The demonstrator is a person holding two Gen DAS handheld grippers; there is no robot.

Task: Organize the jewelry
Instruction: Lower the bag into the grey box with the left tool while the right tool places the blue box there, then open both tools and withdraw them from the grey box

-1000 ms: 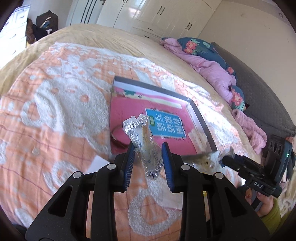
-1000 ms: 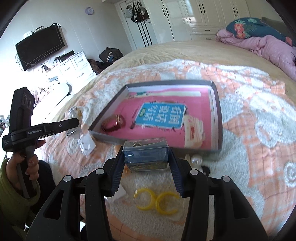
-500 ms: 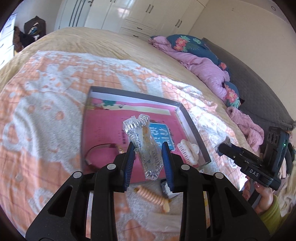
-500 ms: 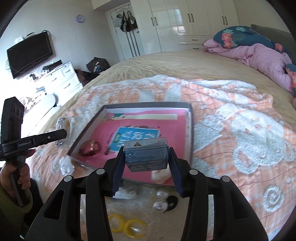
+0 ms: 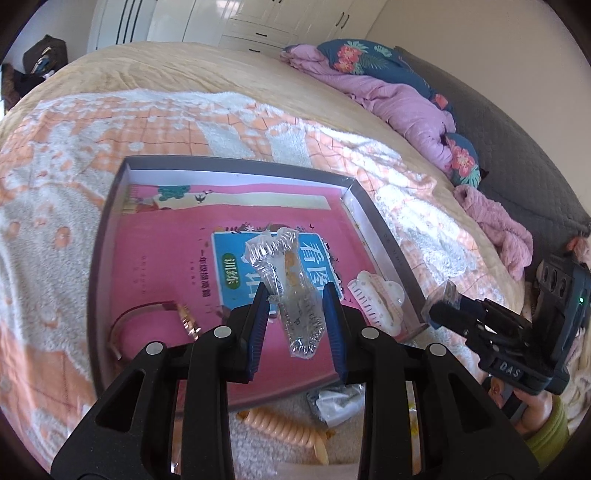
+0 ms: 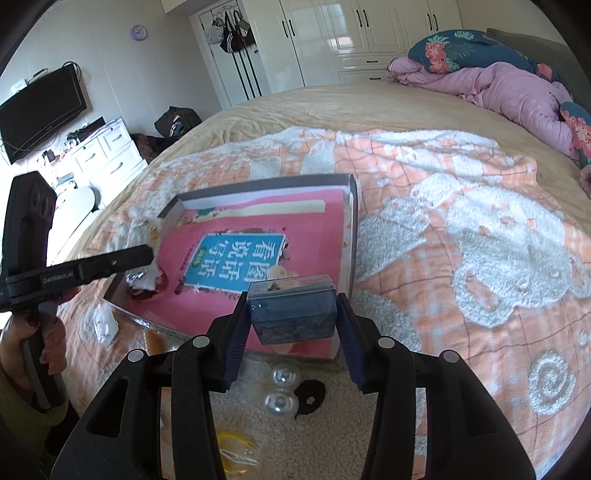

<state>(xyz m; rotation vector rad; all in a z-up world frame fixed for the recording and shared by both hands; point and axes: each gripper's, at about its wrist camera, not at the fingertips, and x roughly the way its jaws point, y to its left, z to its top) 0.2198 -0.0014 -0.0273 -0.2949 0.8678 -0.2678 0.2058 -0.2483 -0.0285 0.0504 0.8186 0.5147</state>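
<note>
Left claw (image 5: 295, 314) grips a clear plastic bag (image 5: 291, 284) above the tray (image 5: 110, 221); right claw (image 6: 291, 314) grips a small clear box (image 6: 291, 310).

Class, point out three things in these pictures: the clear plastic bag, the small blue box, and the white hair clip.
plastic bag (image 5: 295, 302): left wrist view, middle of the bag.
blue box (image 6: 293, 314): right wrist view, front face.
hair clip (image 5: 376, 299): left wrist view, centre of its body.

Home bedroom. Wide bed (image 6: 332, 107) under an orange-and-white blanket (image 6: 461, 221), pink duvet (image 6: 517, 92) bunched far right. White wardrobes (image 6: 351, 33) on far wall; wall-hung TV (image 6: 40, 114) above white dresser (image 6: 107, 155), left.
</note>
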